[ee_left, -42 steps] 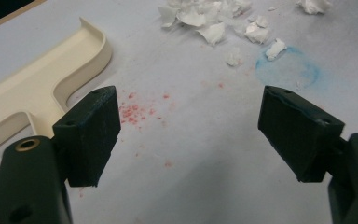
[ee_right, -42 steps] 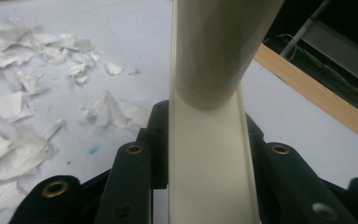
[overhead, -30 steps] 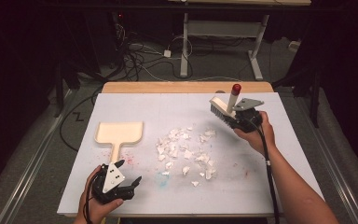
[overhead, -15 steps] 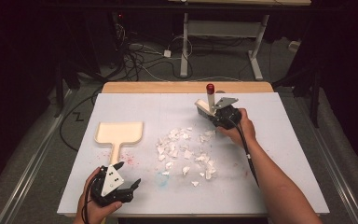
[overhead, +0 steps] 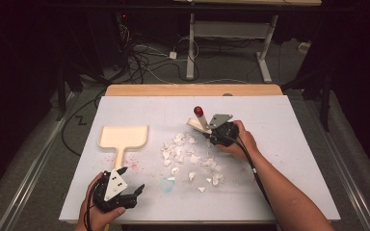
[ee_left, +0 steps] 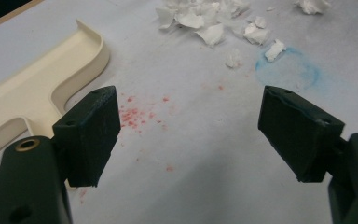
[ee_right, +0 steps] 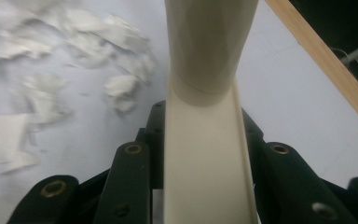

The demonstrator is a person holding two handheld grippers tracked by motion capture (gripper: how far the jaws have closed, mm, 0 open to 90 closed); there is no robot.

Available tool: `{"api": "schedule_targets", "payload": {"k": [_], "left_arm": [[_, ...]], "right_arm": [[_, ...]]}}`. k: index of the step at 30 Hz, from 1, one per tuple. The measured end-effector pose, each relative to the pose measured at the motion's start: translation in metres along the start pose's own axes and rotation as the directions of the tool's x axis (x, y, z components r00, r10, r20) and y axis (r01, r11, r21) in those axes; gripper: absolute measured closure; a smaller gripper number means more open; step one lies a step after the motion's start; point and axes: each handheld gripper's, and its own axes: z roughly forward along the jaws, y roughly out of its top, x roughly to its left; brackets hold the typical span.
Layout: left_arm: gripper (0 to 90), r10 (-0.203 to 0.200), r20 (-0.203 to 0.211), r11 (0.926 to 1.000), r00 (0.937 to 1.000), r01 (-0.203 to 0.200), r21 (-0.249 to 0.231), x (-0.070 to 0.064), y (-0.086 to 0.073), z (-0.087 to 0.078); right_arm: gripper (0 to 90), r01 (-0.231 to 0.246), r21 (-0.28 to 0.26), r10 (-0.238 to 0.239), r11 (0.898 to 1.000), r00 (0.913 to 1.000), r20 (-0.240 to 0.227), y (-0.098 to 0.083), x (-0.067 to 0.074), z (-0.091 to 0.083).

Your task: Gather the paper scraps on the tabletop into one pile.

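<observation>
One brush [overhead: 200,121]; one dustpan [overhead: 123,138]

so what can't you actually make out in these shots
- Brush bristles: in the high view too small and hidden behind the right gripper; in the right gripper view the cream handle blocks them.
- Right gripper's fingers: covered by that handle in its own view.
- Paper scraps: blurred in the right gripper view.
- Dustpan: cut off by the left edge in the left gripper view, partly behind a finger.
</observation>
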Motion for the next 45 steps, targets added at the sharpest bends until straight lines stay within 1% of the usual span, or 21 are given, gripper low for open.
{"api": "schedule_targets", "payload": {"k": [1,2,3,7,10,11,12,13,14,17,20,23,26,30,33,35,36,37,39,43,45], "left_arm": [[20.4,0.009,0.003,0.9999,1.0,-0.009,0.006,-0.001,0.001,0.001],[20.4,0.009,0.003,0.9999,1.0,-0.009,0.006,-0.001,0.001,0.001],[20.4,0.011,0.006,0.9999,0.9999,-0.011,0.008,-0.002,0.001,0.001],[20.4,0.011,0.011,0.9999,0.9999,-0.011,0.013,-0.002,0.0,0.002],[20.3,0.013,0.013,0.9998,0.9998,-0.013,0.016,-0.003,0.001,0.003],[20.4,0.032,0.009,0.9994,0.9995,-0.032,0.014,-0.004,0.002,0.003],[20.4,0.032,0.009,0.9994,0.9995,-0.032,0.014,-0.004,0.002,0.003],[20.4,0.023,0.015,0.9995,0.9996,-0.023,0.022,-0.005,0.001,0.004],[20.4,0.039,0.012,0.9991,0.9992,-0.039,0.017,-0.005,0.002,0.004],[20.4,0.049,0.018,0.9984,0.9986,-0.05,0.026,-0.008,0.003,0.006],[20.4,0.051,0.02,0.9983,0.9985,-0.051,0.027,-0.008,0.003,0.007],[20.4,0.05,0.018,0.9984,0.9986,-0.051,0.025,-0.008,0.004,0.007],[20.3,0.05,0.018,0.9984,0.9986,-0.05,0.024,-0.008,0.003,0.006],[20.3,0.047,0.017,0.9987,0.9987,-0.047,0.021,-0.007,0.003,0.005],[20.4,0.046,0.017,0.9987,0.9988,-0.046,0.022,-0.007,0.003,0.005],[20.4,0.039,0.018,0.999,0.9991,-0.039,0.02,-0.007,0.002,0.006],[20.4,0.04,0.018,0.999,0.999,-0.04,0.021,-0.006,0.003,0.006],[20.3,0.04,0.018,0.999,0.999,-0.04,0.021,-0.006,0.003,0.006],[20.3,0.04,0.022,0.9989,0.9989,-0.041,0.022,-0.007,0.003,0.006],[20.4,0.048,0.026,0.9986,0.9985,-0.049,0.019,-0.007,0.003,0.006],[20.4,0.045,0.032,0.9988,0.9985,-0.046,0.018,-0.005,0.002,0.006]], "right_arm": [[67.6,0.002,-0.01,-0.002,1.0,0.9998,-0.021,0.0,0.004,-0.002],[67.6,0.002,-0.01,-0.002,1.0,0.9998,-0.021,0.0,0.004,-0.002],[67.5,0.026,-0.019,-0.027,0.999,0.9991,-0.032,-0.002,0.013,-0.007],[67.5,0.049,-0.05,-0.052,0.998,0.996,-0.072,-0.006,0.03,-0.02],[67.5,0.083,-0.068,-0.089,0.994,0.9916,-0.094,-0.01,0.045,-0.03],[67.6,0.087,-0.073,-0.094,0.994,0.9901,-0.104,-0.011,0.049,-0.034],[67.6,0.087,-0.073,-0.094,0.994,0.9901,-0.104,-0.011,0.049,-0.034],[67.6,0.105,-0.084,-0.115,0.991,0.9865,-0.117,-0.013,0.059,-0.042],[67.6,0.106,-0.087,-0.116,0.991,0.9855,-0.124,-0.014,0.063,-0.045],[67.6,0.14,-0.092,-0.151,0.986,0.9806,-0.125,-0.016,0.074,-0.054],[67.8,0.142,-0.103,-0.153,0.985,0.9816,-0.114,-0.015,0.078,-0.064],[67.8,0.14,-0.118,-0.151,0.983,0.9848,-0.086,-0.011,0.075,-0.074],[67.8,0.148,-0.142,-0.158,0.979,0.9853,-0.065,-0.004,0.066,-0.084],[67.8,0.118,-0.171,-0.128,0.978,0.9907,-0.048,0.004,0.05,-0.09],[67.8,0.076,-0.191,-0.088,0.979,0.9943,-0.059,0.01,0.035,-0.089],[67.8,0.046,-0.198,-0.058,0.979,0.9968,-0.055,0.015,0.027,-0.084],[67.8,0.062,-0.194,-0.071,0.979,0.9968,-0.038,0.018,0.024,-0.08],[67.8,0.061,-0.19,-0.068,0.98,0.9972,-0.031,0.022,0.022,-0.075],[67.8,0.054,-0.183,-0.062,0.982,0.9973,-0.038,0.03,0.015,-0.063],[67.8,0.087,-0.156,-0.088,0.984,0.9961,0.006,0.044,0.007,-0.033],[67.8,0.08,-0.161,-0.08,0.984,0.9967,0.007,0.049,0.002,-0.016]]}}
